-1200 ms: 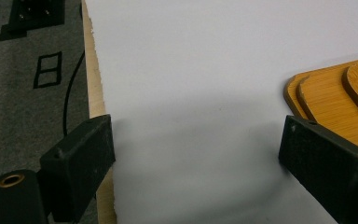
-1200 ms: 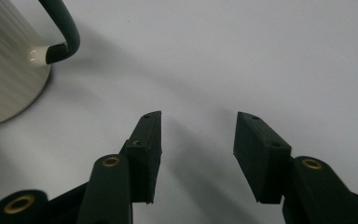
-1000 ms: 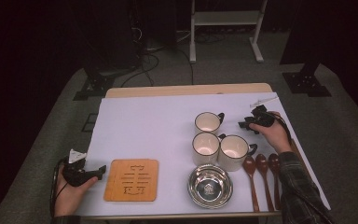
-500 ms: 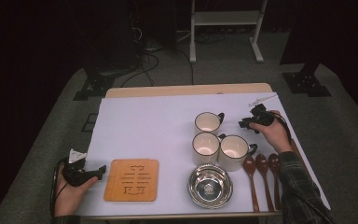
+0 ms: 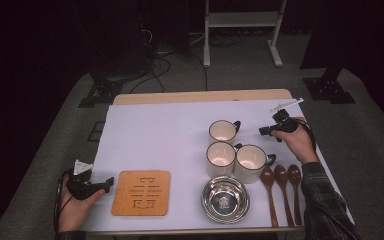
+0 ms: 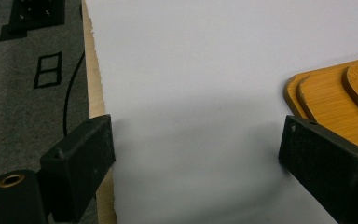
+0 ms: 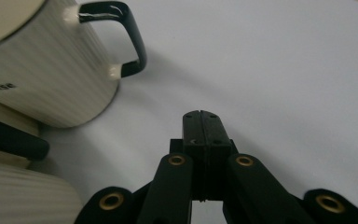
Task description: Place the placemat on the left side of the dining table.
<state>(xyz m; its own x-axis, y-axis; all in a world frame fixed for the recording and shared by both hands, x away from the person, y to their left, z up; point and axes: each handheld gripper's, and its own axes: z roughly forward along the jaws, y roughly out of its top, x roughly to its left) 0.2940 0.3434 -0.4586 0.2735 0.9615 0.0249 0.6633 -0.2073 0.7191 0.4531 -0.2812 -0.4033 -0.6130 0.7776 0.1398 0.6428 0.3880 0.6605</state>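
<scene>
The right gripper (image 5: 264, 131) hangs just right of the far cream ribbed enamel mug with a black rim and black handle (image 5: 223, 132), its jaws pressed flat together with nothing between them; they have just been closing on air. That mug stands at the far end of the cluster, right of the table's middle, its handle (image 7: 126, 37) pointing right toward the gripper and a little apart from the tips.

To take the mug well, I judge the jaws must first spread again, then straddle the handle's vertical bar rather than the rounded body, closing squarely so the mug does not swing. Lifting straight up would keep it from knocking the two neighbours that stand touching just nearer.

The left gripper (image 5: 109, 181) rests at the near left edge of the white-covered table (image 5: 155, 130), jaws spread wide and empty, just left of the square bamboo trivet with a cut-out pattern (image 5: 141, 192).

Counted: three cream mugs, the other two side by side at (image 5: 220, 157) and (image 5: 251, 162); three dark brown wooden spoons (image 5: 281, 187) lying parallel at the near right; one round polished steel bowl (image 5: 225, 198) near the front edge; one trivet.
</scene>
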